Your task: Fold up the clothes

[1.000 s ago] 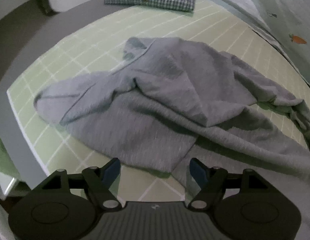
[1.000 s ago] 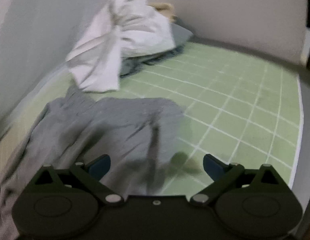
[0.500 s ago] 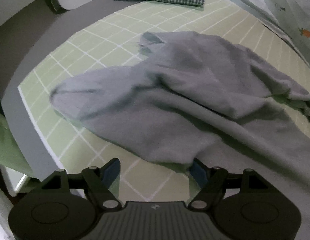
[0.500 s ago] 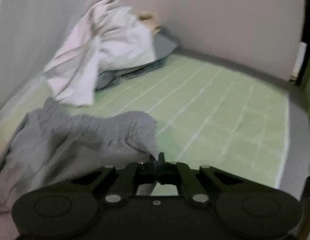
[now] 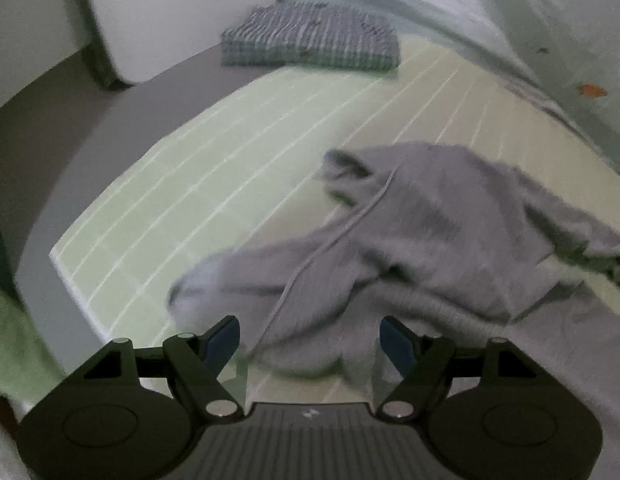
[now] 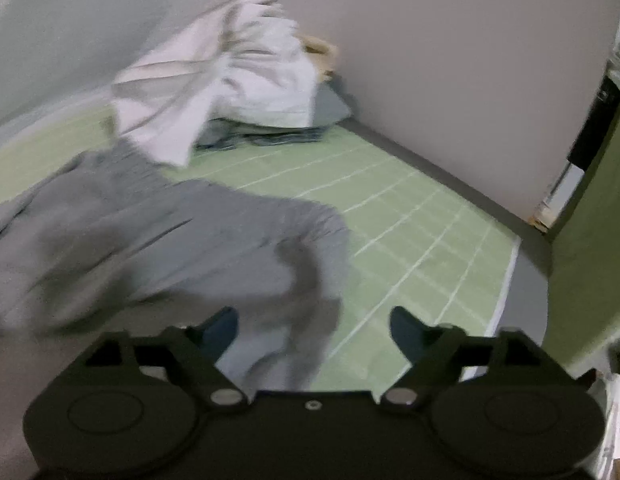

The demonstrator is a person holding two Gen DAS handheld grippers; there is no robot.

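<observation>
A grey sweatshirt point(image 5: 422, 240) lies rumpled and unfolded on the green grid-lined mat point(image 5: 238, 168), spread across its middle so both hands can work it. The left gripper point(image 5: 310, 340) hangs over the near hem with its jaws wide, cloth between the tips but not pinched. The right gripper point(image 6: 314, 330) has just been opening; it stands released over another edge, holding nothing. A folded checked shirt point(image 5: 310, 42) sits at the far end, seemingly finished, while a heap of white laundry point(image 6: 226, 76) waits against the wall.
</observation>
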